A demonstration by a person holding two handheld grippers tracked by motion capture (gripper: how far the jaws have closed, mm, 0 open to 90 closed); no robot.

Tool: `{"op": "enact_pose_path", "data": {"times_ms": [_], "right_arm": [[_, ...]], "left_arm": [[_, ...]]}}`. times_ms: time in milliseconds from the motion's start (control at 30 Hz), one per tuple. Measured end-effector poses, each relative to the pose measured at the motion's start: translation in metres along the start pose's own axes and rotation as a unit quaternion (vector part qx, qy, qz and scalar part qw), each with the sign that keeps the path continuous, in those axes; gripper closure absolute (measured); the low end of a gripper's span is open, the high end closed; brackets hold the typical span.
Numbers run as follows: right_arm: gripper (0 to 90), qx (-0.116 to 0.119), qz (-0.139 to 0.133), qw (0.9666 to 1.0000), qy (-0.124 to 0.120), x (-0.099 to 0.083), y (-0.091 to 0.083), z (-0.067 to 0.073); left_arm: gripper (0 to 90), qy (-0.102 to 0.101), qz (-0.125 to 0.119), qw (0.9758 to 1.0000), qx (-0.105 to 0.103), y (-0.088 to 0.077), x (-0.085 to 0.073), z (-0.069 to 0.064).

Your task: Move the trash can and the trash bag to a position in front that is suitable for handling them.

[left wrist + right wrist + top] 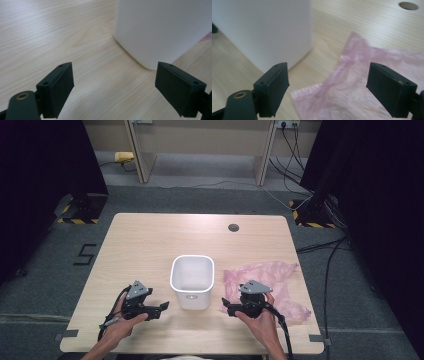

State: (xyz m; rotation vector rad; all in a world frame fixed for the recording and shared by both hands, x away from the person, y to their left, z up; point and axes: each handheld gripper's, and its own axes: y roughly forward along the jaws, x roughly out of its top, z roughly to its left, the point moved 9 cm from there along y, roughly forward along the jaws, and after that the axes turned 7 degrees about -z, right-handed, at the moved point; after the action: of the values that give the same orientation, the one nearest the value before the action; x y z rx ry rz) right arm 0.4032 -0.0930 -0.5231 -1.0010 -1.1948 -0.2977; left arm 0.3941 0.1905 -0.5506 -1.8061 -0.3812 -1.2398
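In the high view we see a white bin (192,281) standing upright at the centre of the frame on a light wooden table (145,240), with a crumpled pink plastic bag (272,275) lying flat just right of it. The left gripper (161,308) sits at lower left of centre, pointing toward the bin's near side and stopping just short of it; its jaws stand apart with nothing between them. In the left gripper view the bin (160,30) fills the upper right, and bare table (62,37) lies between the two black jaws. The right gripper (226,306) sits at lower right of centre, over the near left edge of the bag, aimed toward the bin. In the right gripper view its jaws are wide apart and hold nothing; the bag (362,82) spreads across the lower right beneath them, and the bin (262,27) rises at upper left.
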Motion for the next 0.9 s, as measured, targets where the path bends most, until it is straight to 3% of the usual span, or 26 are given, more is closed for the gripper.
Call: {"op": "enact_pose_path", "data": {"times_ms": [333,500,633,733,900], "right_arm": [[17.1,-0.014,0.03,0.9994,-0.002,-0.013,-0.005,-0.013],[19.1,-0.023,0.048,0.9985,-0.011,-0.017,-0.007,-0.019],[19.4,-0.058,0.051,0.997,-0.009,-0.019,-0.022,-0.042],[19.9,-0.102,0.056,0.9933,0.003,-0.026,-0.04,-0.072],[20.2,-0.124,0.056,0.9906,0.017,-0.032,-0.053,-0.09]], "left_arm": [[14.9,-0.008,0.038,0.9989,0.028,-0.006,-0.026,0.033],[14.9,-0.007,0.044,0.9986,0.027,-0.005,-0.029,0.036],[14.9,-0.004,0.049,0.9985,0.025,-0.004,-0.031,0.035],[14.8,0.003,0.053,0.9983,0.025,-0.003,-0.032,0.034],[14.8,0.003,0.055,0.9982,0.022,-0.003,-0.033,0.033]]}}
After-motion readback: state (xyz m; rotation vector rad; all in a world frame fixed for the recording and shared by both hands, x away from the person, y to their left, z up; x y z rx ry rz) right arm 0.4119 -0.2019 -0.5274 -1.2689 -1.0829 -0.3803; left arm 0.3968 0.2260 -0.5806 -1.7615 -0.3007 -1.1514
